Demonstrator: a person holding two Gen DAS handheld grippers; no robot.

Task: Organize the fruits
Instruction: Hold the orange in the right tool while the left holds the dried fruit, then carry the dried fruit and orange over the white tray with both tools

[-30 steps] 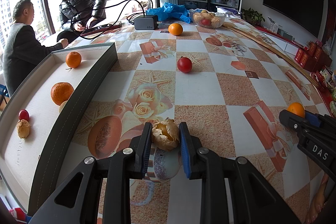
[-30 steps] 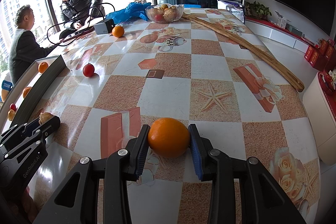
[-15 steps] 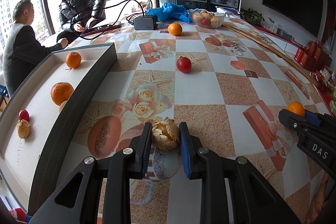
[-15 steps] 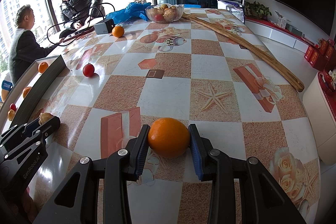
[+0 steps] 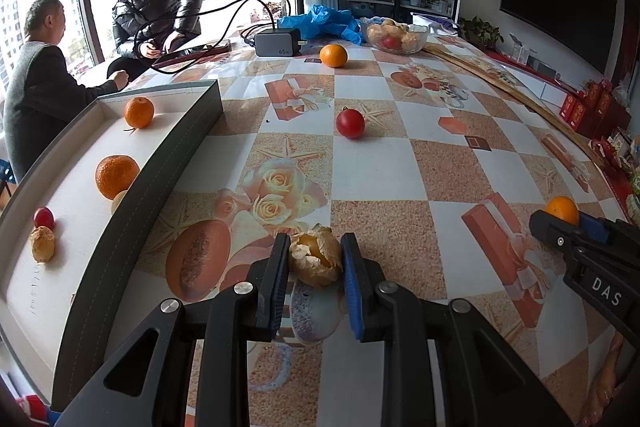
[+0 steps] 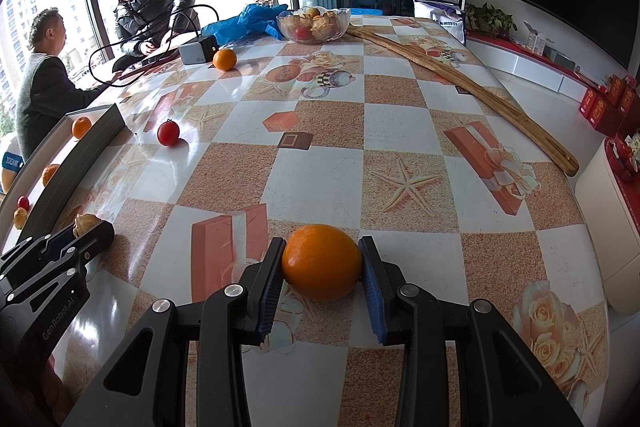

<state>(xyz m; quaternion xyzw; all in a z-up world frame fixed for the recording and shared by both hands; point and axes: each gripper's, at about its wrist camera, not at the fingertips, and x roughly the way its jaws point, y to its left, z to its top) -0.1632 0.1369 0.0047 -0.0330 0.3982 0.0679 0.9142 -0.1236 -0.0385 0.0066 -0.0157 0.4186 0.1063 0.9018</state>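
Your left gripper (image 5: 315,259) is gripping a papery tan husked fruit (image 5: 316,258) in its jaws, low over the checkered patterned surface (image 5: 376,183) beside the grey tray (image 5: 132,211). Your right gripper (image 6: 321,269), lettered "DAS", is clamping a round orange (image 6: 321,261). The grey charger (image 5: 277,42) is showing "65W".

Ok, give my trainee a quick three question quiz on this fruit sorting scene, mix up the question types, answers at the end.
1. True or false: the right gripper has its fingers around an orange.
2. What does the left gripper hold? A) tomato B) husked golden berry C) charger
3. Fill in: the loose red tomato sits on the ____, outside the tray.

Key
1. True
2. B, the husked golden berry
3. Table
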